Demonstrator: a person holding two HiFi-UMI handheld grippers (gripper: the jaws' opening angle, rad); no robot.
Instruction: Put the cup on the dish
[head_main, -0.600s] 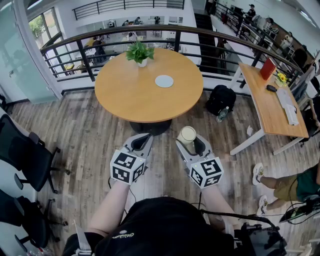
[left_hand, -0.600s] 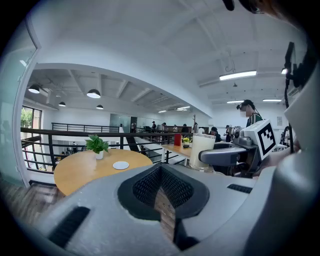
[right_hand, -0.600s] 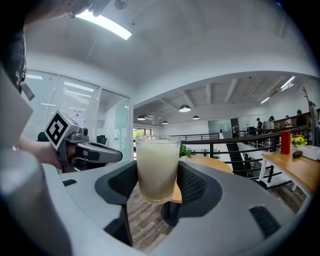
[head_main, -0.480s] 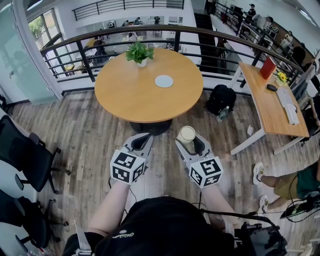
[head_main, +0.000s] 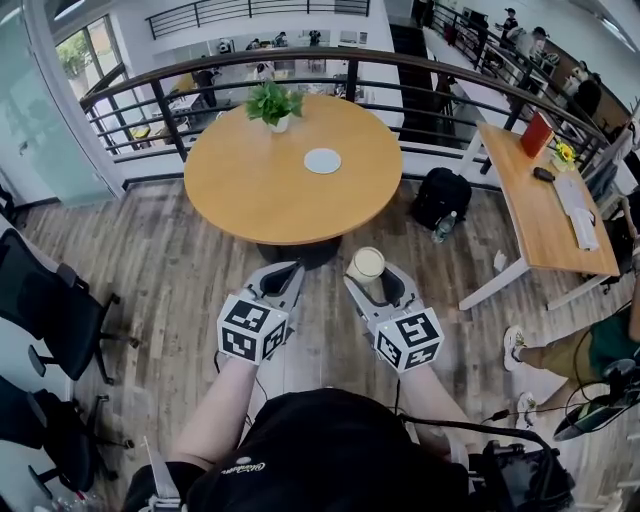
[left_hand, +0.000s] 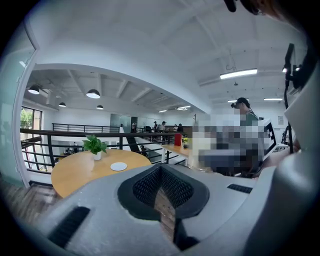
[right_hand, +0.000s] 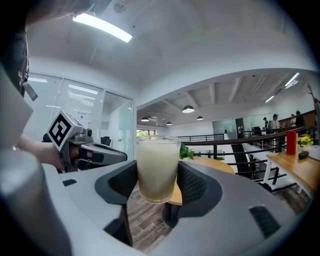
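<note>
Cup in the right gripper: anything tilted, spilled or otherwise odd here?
Nothing stands out. The cup stands upright, clamped in the right gripper, with no spill visible. The white dish lies flat and bare on the round table.

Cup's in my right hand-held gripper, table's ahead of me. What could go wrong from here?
1. The cup looks full nearly to the brim, so carrying it to the table may slosh it.
2. The right hand-held gripper grips only its lower half, so it could tip.
3. The dish sits past mid-table, near the plant, likely a long reach.
</note>
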